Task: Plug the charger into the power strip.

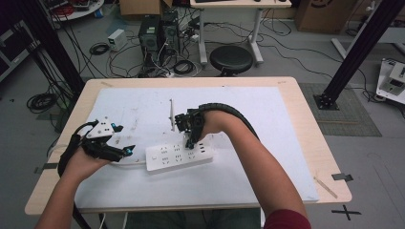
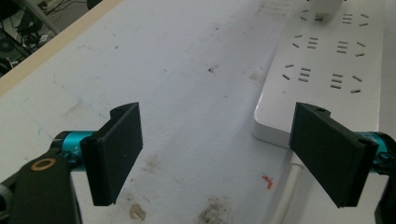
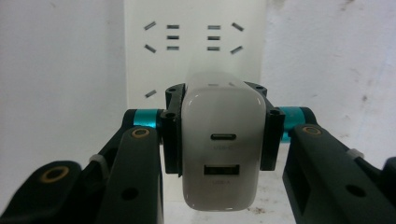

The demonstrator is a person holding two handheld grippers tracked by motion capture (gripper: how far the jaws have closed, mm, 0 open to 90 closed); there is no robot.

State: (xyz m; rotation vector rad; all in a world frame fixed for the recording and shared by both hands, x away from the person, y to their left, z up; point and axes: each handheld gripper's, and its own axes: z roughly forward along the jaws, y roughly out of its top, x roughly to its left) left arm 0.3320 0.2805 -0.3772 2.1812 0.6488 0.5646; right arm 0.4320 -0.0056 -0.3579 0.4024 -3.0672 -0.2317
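White USB charger (image 3: 223, 149) being pinched in the right claw (image 3: 219, 135) over the power strip (image 1: 179, 156)

The charger is sitting squarely between the two black pads, which are pressing on its sides, its two ports facing the camera; it is hovering over the strip's sockets near the strip's right half; the strip is lying on the white mat (image 1: 248, 181) covering the bench (image 1: 305, 114); the left claw (image 1: 125, 150) is resting just beside the strip's left end, spread wide and holding nothing; a white cable (image 2: 285, 200) is running out from that end.
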